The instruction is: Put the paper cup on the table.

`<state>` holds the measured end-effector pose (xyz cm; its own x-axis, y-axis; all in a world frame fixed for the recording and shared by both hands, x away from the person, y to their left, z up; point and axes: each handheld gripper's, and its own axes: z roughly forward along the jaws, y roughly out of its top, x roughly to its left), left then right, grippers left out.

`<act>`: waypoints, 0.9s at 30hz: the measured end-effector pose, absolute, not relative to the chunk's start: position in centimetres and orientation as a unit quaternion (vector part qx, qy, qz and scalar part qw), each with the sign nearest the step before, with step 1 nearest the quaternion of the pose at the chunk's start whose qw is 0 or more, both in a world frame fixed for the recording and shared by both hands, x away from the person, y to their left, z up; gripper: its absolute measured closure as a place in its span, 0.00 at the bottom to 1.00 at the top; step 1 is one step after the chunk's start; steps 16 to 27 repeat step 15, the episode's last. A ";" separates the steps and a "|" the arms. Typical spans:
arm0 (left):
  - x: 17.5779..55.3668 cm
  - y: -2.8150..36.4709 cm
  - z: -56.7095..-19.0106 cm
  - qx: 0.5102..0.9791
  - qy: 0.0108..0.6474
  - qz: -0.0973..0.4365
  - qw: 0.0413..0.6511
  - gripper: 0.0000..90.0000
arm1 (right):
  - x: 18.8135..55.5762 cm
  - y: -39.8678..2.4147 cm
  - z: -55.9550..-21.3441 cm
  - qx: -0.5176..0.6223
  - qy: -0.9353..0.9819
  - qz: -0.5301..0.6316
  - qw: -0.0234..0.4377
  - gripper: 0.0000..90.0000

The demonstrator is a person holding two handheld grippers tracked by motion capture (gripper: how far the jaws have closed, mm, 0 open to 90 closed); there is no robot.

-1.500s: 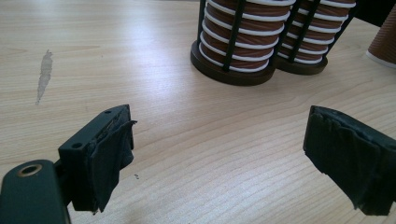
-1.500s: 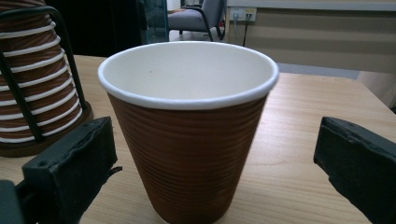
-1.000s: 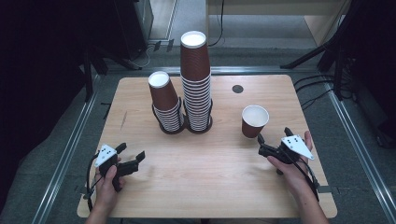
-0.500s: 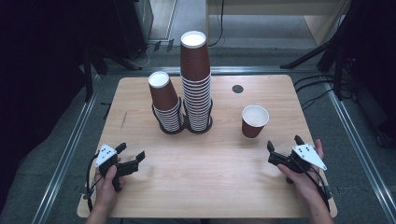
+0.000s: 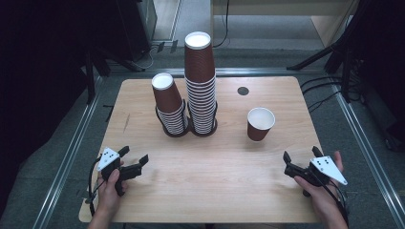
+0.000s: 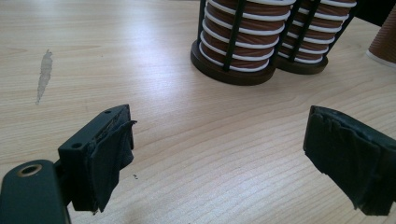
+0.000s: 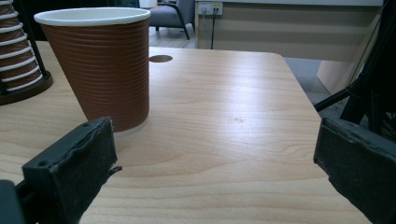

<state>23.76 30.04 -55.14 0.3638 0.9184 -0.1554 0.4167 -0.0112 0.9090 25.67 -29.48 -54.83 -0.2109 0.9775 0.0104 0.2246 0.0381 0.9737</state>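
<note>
High view: single cup [image 5: 260, 123] stands upright on table [image 5: 215, 186], right of the two cup stacks [image 5: 191, 95] in their black holder, well apart from both grippers. Right gripper [image 5: 302, 160] sits near table's front right, behind & right of the cup, jaws open, nothing held. Left gripper [image 5: 134, 156] front left of the stacks, jaws open too. Left gripper view: holder base [image 6: 233, 70] ahead, jaws wide w/ bare table between. Right gripper view: cup [image 7: 100, 65] just beyond left jaw, not touching.
</note>
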 end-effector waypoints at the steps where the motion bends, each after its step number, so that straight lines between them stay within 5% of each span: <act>1: 23.8 30.0 -55.1 0.664 0.503 0.255 0.491 0.09 | 25.5 -29.6 -54.8 0.497 0.605 0.487 0.386 0.00; 27: 23.9 30.0 -55.1 0.664 0.502 0.254 0.492 0.09 | 23.5 -30.5 -54.8 0.509 0.600 0.476 0.392 0.00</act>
